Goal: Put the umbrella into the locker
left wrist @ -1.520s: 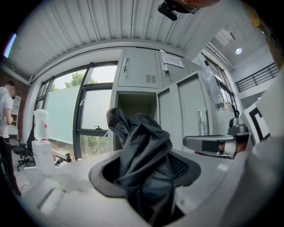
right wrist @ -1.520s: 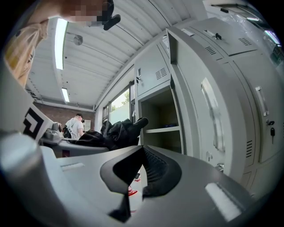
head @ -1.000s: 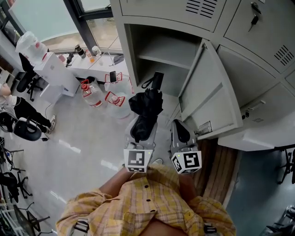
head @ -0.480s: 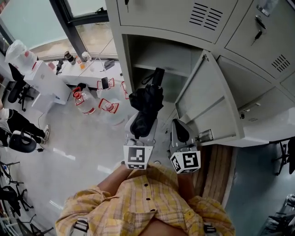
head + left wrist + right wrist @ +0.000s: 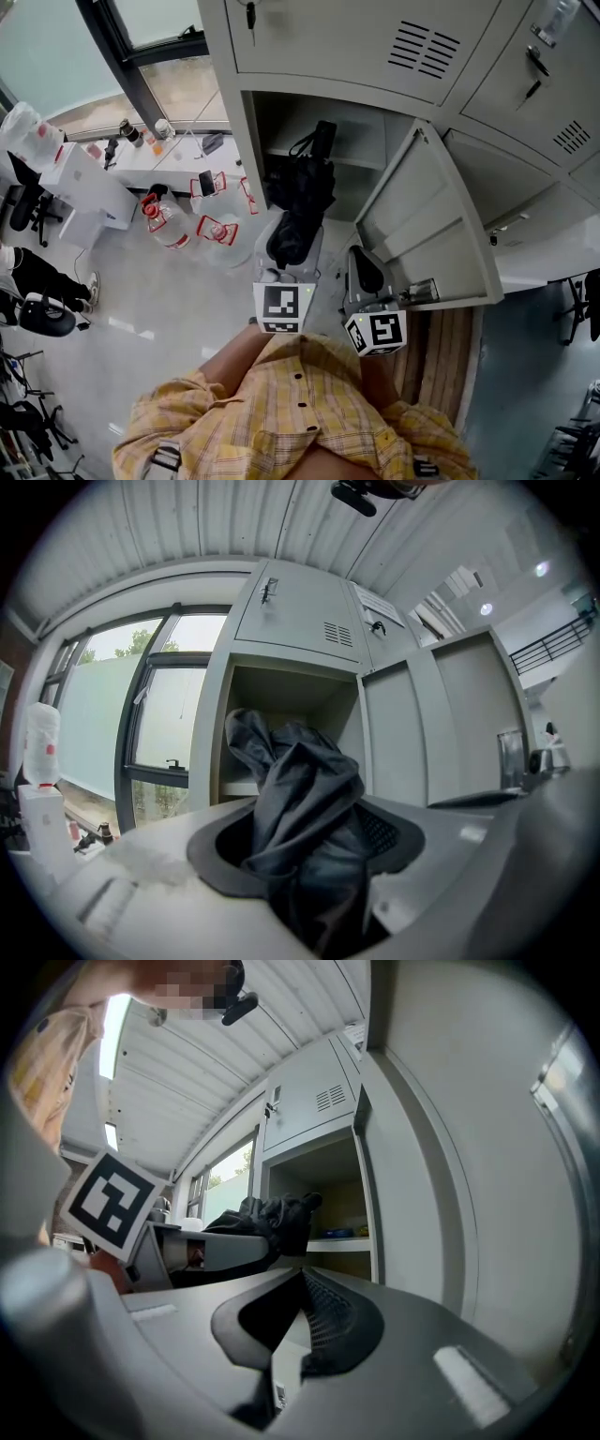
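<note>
A black folded umbrella (image 5: 300,192) sticks out of my left gripper (image 5: 291,242), which is shut on its lower part. Its strap end (image 5: 319,141) lies in front of the open locker compartment (image 5: 366,141); whether it is inside I cannot tell. In the left gripper view the umbrella (image 5: 305,817) fills the space between the jaws, with the compartment (image 5: 281,696) straight behind. My right gripper (image 5: 367,272) is shut and empty, beside the open door (image 5: 422,225). The right gripper view shows the umbrella (image 5: 272,1218) level with the shelf (image 5: 342,1241).
The grey door (image 5: 459,1194) swings out to the right. Closed lockers (image 5: 356,37) surround the compartment, with a key (image 5: 250,14) in the upper one. Water jugs (image 5: 169,225) and a white table (image 5: 155,159) stand at the left by the window. An office chair (image 5: 47,314) is further left.
My left gripper has carried the umbrella up and toward the locker opening, and its strap end now overlaps the compartment. The right gripper followed slightly.
</note>
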Motion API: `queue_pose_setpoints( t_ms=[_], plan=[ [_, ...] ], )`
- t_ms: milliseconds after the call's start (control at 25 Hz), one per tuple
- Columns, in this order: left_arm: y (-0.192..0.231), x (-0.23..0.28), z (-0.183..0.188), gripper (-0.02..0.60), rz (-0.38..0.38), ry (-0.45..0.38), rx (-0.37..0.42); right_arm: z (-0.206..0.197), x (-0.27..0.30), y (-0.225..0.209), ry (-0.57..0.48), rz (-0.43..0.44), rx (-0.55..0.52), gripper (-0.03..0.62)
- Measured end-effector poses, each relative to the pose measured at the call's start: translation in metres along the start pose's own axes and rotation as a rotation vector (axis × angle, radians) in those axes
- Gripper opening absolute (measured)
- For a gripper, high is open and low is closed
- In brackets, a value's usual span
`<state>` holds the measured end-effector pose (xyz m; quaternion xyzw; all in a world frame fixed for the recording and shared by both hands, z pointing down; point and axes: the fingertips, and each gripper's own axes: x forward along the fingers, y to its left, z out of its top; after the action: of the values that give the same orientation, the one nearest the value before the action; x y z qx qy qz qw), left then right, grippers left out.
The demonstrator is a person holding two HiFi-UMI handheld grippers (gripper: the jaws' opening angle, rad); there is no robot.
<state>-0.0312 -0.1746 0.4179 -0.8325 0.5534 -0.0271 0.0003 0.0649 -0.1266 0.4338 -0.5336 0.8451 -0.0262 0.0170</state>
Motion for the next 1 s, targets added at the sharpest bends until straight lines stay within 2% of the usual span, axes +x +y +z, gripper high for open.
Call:
queue_pose_setpoints(
  t_ms=[400,1000],
  plan=[
    [0.014,0.038,0.013,0.256,-0.017,-0.021,0.02,0.002,0.02,-0.008,-0.009,-0.023,-0.005,-0.002],
    [0.032,0.084,0.029,0.258,-0.003,-0.055,0.048,0.0,0.029,-0.01,0.003,-0.034,-0.022,-0.002]
  ],
)
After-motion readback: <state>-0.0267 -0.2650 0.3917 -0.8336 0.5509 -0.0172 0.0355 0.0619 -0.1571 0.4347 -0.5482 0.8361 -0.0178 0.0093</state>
